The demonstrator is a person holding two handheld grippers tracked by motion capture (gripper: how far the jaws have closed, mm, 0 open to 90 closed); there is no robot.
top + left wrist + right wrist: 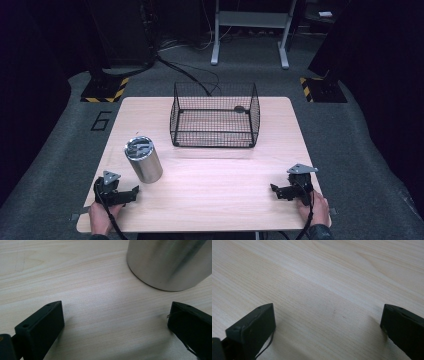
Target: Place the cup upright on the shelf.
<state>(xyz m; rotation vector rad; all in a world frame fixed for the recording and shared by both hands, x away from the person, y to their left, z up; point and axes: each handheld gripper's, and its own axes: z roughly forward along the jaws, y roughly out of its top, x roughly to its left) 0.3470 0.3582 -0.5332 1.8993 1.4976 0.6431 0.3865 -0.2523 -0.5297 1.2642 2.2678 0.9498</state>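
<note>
Left tongs (131,192) and right tongs (274,189) gaping, empty, resting on pale wooden worktop (220,170). Start pose (likely); next, probably, left takes brushed steel cylinder canister (143,159), black wire basket (215,115) beyond.

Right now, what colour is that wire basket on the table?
Black: the wire basket is dark mesh all round, clearest in the high view.
</note>
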